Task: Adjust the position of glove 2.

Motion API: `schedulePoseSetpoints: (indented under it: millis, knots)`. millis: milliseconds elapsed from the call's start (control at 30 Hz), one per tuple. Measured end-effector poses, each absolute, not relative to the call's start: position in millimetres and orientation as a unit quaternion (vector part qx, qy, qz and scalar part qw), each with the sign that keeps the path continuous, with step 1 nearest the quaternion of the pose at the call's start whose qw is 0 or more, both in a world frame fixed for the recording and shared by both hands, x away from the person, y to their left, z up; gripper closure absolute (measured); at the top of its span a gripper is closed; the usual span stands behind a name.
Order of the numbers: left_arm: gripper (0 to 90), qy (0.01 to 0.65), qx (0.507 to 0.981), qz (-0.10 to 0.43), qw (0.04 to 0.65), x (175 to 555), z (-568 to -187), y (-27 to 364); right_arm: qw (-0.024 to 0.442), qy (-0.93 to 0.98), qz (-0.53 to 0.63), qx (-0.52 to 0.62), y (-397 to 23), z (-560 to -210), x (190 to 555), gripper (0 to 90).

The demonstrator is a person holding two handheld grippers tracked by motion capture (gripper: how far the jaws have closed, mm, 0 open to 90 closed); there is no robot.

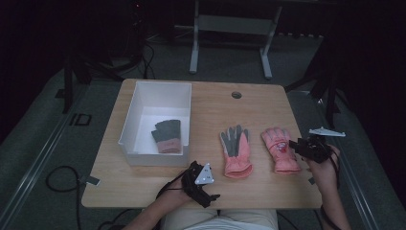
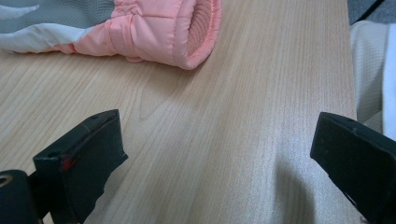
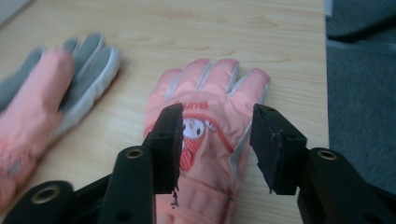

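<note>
The work looks like putting gloves into the box, and my reading is that the person is between a release and the next pick.

Nearest, at the near edge of the surface [image 1: 158, 191], the left gripper [image 1: 205, 168] rests low with its jaws wide apart and nothing between them; in the left gripper view bare wood lies between them and the cuff of the palm-up glove [image 2: 154, 32] sits just beyond.

To the right, at the surface's right edge, the right gripper [image 1: 293, 146] hangs over the cuff end of the pink glove [image 3: 210, 135]. Its jaws stand partly apart, one on either side of the glove's cartoon patch, and the pads seem clear of the fabric.

That pink glove lies flat, back up, fingers pointing far, padded and soft. The palm-up glove [image 1: 235, 151] lies just to its left, apart from it, grey palm showing.

Farther left, the white box [image 1: 143, 103] holds a small grey glove [image 1: 167, 135] with a pink cuff.

The next move probably calls for lowering onto a cuff, pinching enough padding to lift it, then carrying it left over the box wall.
</note>
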State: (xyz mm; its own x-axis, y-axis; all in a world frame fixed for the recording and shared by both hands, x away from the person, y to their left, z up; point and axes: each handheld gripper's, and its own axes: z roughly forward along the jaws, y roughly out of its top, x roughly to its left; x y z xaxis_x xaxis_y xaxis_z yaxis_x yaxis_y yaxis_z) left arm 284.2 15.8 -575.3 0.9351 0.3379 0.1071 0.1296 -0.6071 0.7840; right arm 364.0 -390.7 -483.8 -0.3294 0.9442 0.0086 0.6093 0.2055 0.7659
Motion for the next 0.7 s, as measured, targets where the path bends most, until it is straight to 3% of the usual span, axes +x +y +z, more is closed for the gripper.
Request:
schedulePoseSetpoints:
  millis: [300,633,700]
  knots:
    - [2.2,0.137,0.887,0.124,0.424,284,-575,16,0.247,0.793,0.331,0.448,-382,-480,373,56.9]
    - [2.2,0.140,0.885,0.127,0.426,283,-575,17,0.238,0.799,0.292,0.469,-375,-518,387,52.1]
    - [2.2,0.142,0.883,0.131,0.428,283,-575,17,0.242,0.800,0.281,0.472,-372,-524,386,57.6]
